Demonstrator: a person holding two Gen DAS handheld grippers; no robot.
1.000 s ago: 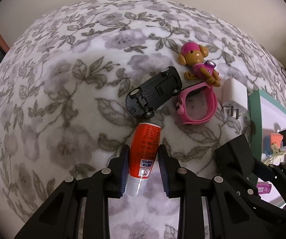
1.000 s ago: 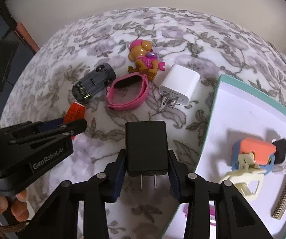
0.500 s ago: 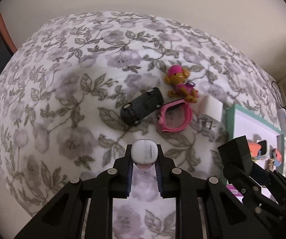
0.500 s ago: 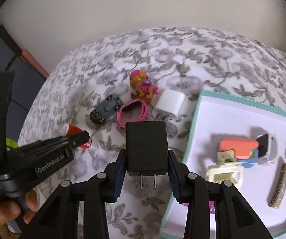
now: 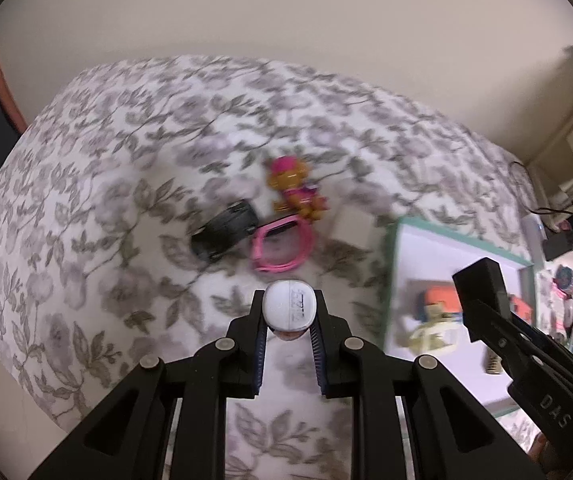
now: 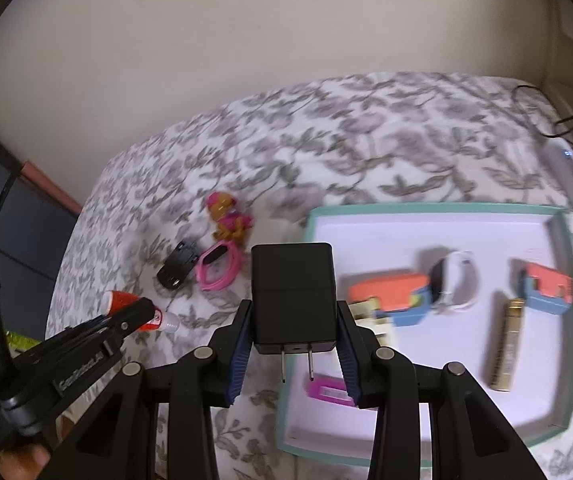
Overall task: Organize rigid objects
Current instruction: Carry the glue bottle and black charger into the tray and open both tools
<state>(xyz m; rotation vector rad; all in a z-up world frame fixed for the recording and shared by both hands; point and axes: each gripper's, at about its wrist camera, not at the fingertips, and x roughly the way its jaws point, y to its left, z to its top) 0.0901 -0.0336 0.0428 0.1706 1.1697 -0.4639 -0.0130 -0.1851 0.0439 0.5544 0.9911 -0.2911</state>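
Bedspread (image 5: 86,208): floral grey-and-white, carries every loose item.
Tray (image 6: 426,210): teal-rimmed, white floor; holds orange-and-blue blocks, a white watch, a gold bar, a pink tag.
Right gripper (image 6: 293,320): clenched on black charger (image 6: 292,292), prongs toward camera, held above the tray's left rim.
Left gripper (image 5: 289,312): pads clamped on glue stick (image 5: 289,305), white end facing lens; lifted clear of the bedspread. Right view shows its orange body (image 6: 126,304).
Toy car (image 5: 224,230): black, just beside pink band (image 5: 282,250).
White charger (image 5: 352,226): between band and tray, blurred.
Puppy figure (image 5: 292,188): pink-capped, just behind the band.
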